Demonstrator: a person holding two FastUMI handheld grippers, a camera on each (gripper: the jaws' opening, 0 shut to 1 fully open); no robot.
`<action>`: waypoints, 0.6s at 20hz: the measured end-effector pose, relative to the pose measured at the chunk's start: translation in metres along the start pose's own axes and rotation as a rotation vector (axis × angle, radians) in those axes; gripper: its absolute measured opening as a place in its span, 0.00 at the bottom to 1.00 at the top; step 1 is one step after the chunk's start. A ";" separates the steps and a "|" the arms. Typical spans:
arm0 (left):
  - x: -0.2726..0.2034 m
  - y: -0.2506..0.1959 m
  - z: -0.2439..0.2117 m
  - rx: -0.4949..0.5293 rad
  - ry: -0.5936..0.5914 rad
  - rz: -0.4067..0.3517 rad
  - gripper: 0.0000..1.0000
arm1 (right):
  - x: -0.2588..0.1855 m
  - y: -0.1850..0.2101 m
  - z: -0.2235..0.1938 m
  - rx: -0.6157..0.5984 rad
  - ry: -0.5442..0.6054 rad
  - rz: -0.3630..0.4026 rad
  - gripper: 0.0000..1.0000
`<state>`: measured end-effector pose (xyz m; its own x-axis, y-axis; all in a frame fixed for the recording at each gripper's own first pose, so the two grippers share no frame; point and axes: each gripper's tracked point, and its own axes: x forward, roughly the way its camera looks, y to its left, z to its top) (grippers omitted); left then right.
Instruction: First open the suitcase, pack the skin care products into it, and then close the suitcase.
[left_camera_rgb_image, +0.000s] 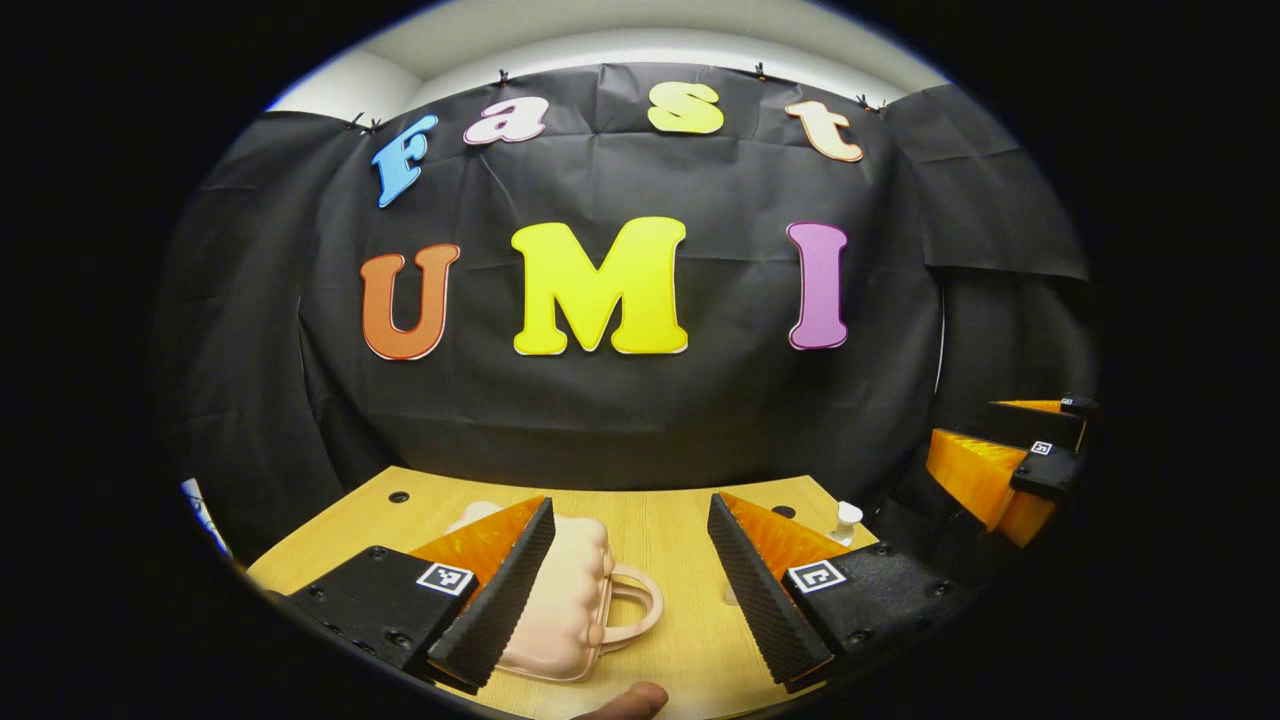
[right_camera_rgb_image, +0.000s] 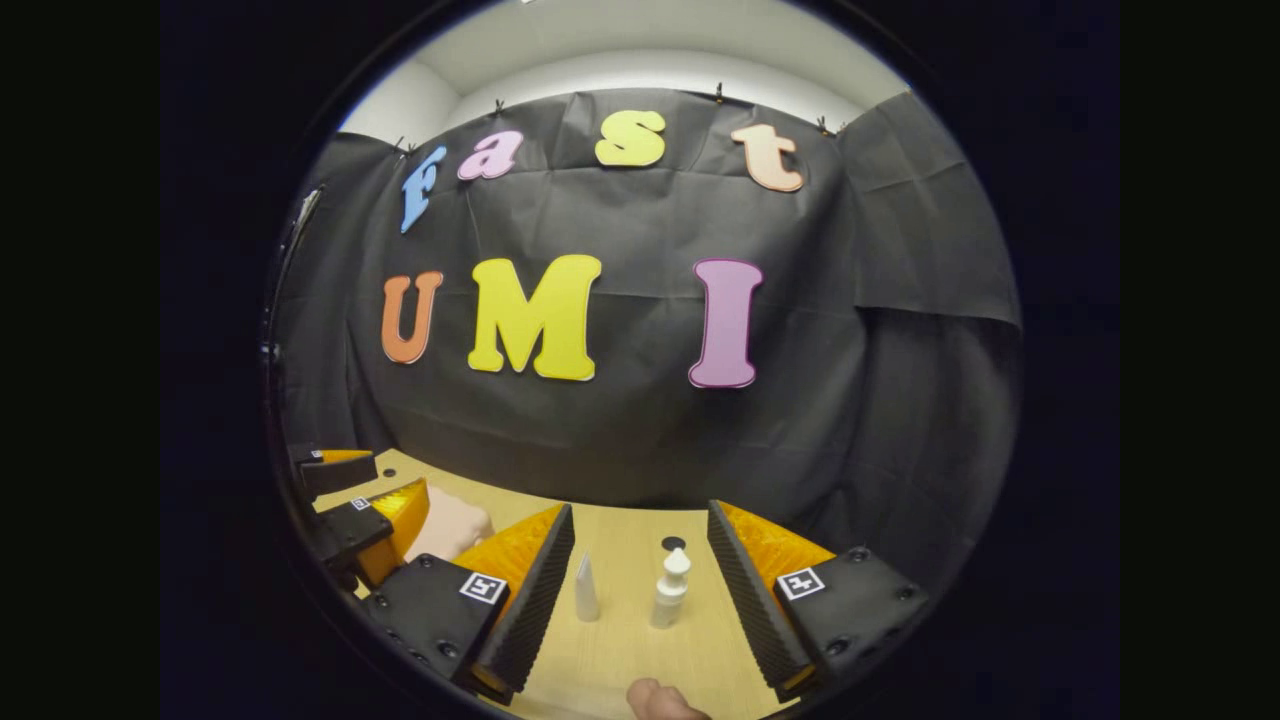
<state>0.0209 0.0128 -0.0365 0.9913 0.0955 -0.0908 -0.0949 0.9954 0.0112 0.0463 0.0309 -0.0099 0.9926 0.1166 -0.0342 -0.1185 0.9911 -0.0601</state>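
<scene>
A small pale pink suitcase with a looped handle lies closed on the wooden table, partly behind the left finger of my left gripper, which is open above it. In the right gripper view a white pointed tube and a white pump bottle stand upright on the table between the spread fingers of my right gripper, which is open and holds nothing. A corner of the suitcase shows at the left there. The bottle also shows at the right in the left gripper view.
The black cloth wall closes off the back of the table. Small round holes dot the tabletop. The right gripper hangs at the right edge of the left gripper view, the left gripper at the left of the right gripper view. A fingertip shows at the bottom.
</scene>
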 end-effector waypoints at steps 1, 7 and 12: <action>0.002 -0.001 -0.003 0.004 0.001 0.001 0.98 | 0.002 -0.004 -0.002 0.006 0.004 -0.006 0.79; 0.022 0.004 -0.058 0.248 0.021 0.017 0.98 | 0.007 -0.058 -0.036 0.098 0.084 -0.107 0.79; 0.037 -0.001 -0.137 0.474 0.109 -0.033 0.96 | 0.008 -0.077 -0.062 0.053 0.131 -0.119 0.79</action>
<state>0.0449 0.0155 -0.1760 0.9754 0.0888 -0.2018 0.0135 0.8895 0.4568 0.0613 -0.0486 -0.0670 0.9870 -0.0081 -0.1603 0.0051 0.9998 -0.0190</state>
